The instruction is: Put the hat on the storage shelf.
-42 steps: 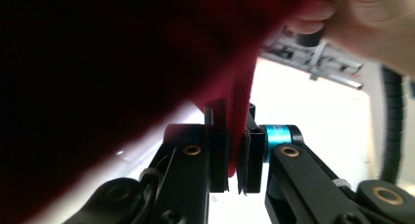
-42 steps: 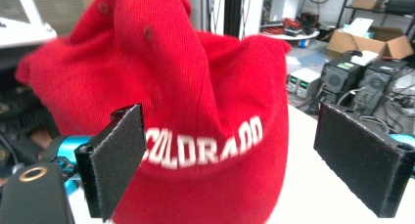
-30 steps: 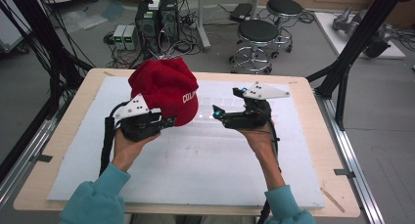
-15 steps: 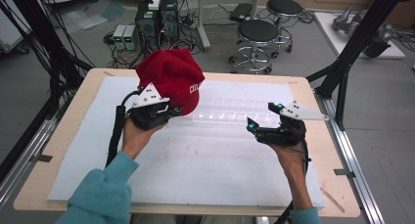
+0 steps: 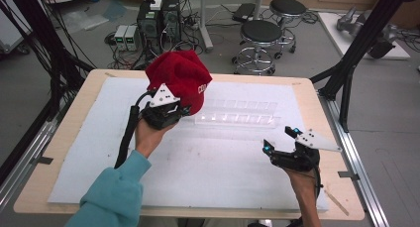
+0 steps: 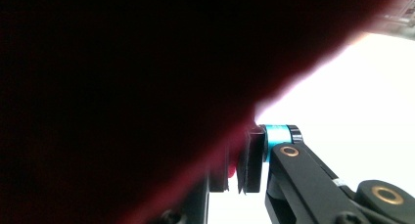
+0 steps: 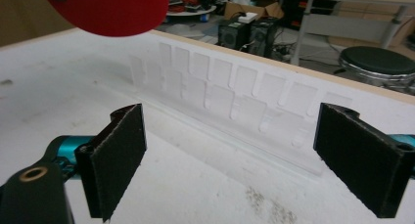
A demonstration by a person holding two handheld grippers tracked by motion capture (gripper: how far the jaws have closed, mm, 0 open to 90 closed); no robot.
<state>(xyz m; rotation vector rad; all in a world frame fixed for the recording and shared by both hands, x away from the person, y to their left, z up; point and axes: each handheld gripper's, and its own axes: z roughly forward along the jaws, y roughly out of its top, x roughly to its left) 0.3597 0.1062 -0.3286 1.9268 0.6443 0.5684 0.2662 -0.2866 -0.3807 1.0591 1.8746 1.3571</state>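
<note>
While our left hand-held gripper pinches the red cap above the surface, beside the clear rack, our right hand-held gripper hangs wide open, empty.

Wooden table in a workshop, seen from above.
A white mat covers most of the table; beyond its far edge stand two round black stools on a grey floor; left of them, two dark computer towers amid tangled cables; black frame posts rise at the right.
</note>
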